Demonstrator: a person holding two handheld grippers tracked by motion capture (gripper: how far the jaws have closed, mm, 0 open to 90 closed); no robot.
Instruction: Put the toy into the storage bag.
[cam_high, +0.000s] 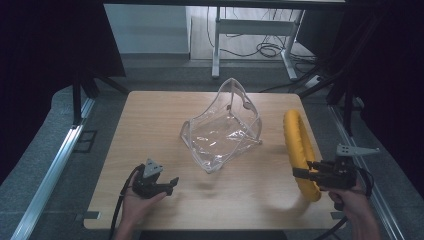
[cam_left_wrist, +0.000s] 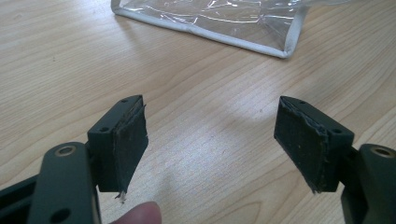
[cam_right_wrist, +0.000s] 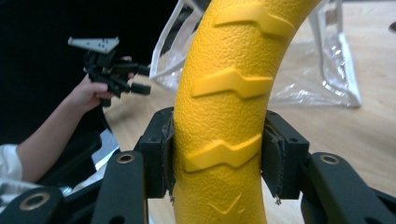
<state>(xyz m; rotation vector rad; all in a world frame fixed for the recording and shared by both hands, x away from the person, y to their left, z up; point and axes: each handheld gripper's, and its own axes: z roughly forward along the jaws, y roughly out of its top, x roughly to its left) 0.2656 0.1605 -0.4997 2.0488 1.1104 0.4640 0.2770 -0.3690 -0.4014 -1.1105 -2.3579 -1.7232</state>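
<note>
Near the table's (cam_high: 150, 115) right edge, our right gripper (cam_high: 303, 173) clamps the yellow ring (cam_high: 298, 145) between both pads. Our left gripper (cam_high: 172, 183), jaws wide and empty, rests near the front edge.

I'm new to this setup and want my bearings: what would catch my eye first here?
The yellow ring stands out at once: it is at the table's right side, clamped in the right gripper. Next comes the clear bag, standing open at the middle of the wooden table. The left gripper waits near the front left, jaws open over bare wood.
</note>
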